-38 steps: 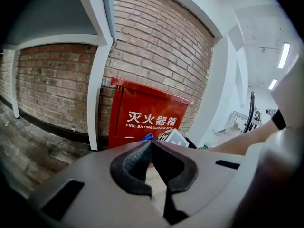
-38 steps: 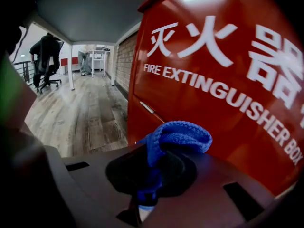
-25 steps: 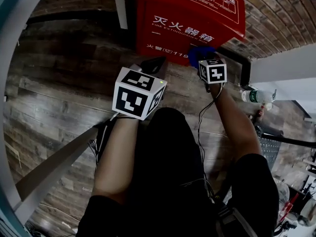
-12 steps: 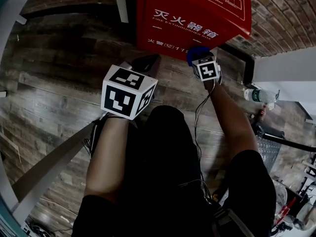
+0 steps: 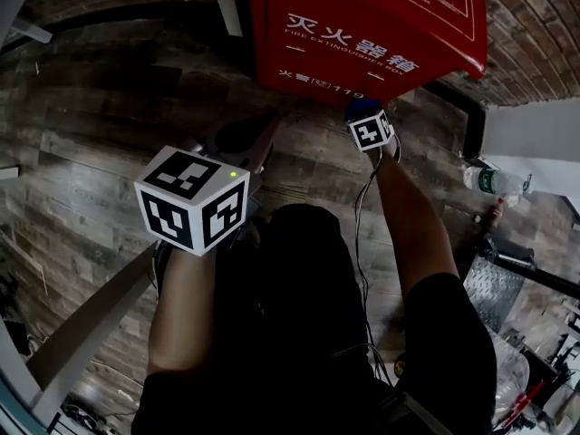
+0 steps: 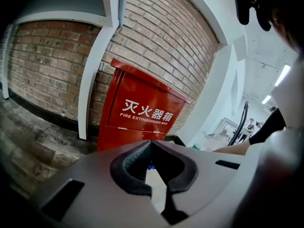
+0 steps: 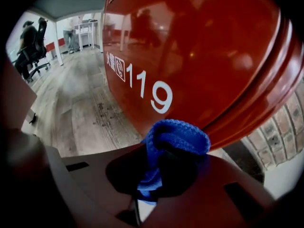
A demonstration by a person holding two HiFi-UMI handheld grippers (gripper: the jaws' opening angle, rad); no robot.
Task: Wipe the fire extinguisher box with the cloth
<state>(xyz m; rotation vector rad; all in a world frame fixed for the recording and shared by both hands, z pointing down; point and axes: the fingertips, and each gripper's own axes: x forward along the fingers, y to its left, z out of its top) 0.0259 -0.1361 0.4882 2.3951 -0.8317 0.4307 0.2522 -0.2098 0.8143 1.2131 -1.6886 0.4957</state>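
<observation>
Flooring (image 5: 82, 152) of dark wood planks fills the left of the head view. Above it the left gripper (image 5: 243, 140) hangs low and well short of the box, and its own view shows the jaws drawn together at the tips with nothing between them. At centre the red fire extinguisher box (image 5: 362, 25) stands on the floor against a brick wall (image 6: 52, 61), its glossy front facing the person. To the right, the right gripper (image 5: 367, 123) is up at the lower front of the box beside the printed "119". Its jaws are pinched on a blue knitted cloth (image 7: 176, 136), a folded wad of which bulges past the tips. I cannot tell whether the wad already presses on the metal or sits just off it. The cloth looks soft and light, so it will likely crumple and drag unless it is gripped well back with the wad leading. The box looks stiff, smooth and probably slippery, so it should take firm strokes. Farther right, a plastic bottle (image 5: 494, 181) lies on the floor.
</observation>
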